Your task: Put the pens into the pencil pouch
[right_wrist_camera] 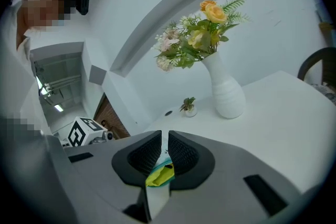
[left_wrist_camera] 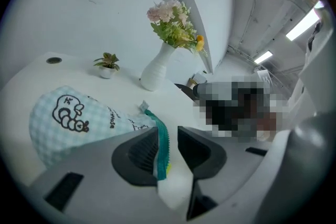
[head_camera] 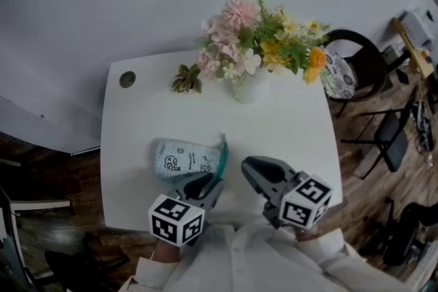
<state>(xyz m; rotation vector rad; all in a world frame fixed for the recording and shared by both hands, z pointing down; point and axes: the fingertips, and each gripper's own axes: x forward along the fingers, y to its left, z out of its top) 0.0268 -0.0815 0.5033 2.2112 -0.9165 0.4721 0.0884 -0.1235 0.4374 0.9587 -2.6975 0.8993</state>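
The mint-green checked fabric pencil pouch [head_camera: 179, 159] is laid flat on the white table [head_camera: 287, 126], close to its front edge. Its teal zip edge [left_wrist_camera: 161, 144] is framed by the left gripper [left_wrist_camera: 168, 131], whose jaws are spread wide and not clamped on it. The right gripper [right_wrist_camera: 165, 136] is closed narrow on a yellow-green piece [right_wrist_camera: 159, 176], judged to be a pen. Loading is judged to be under way: next the mouth must be gripped, held open, and the pen steered in. Open tabletop is offered to the right; the white flower vase [head_camera: 250, 89] is set well behind.
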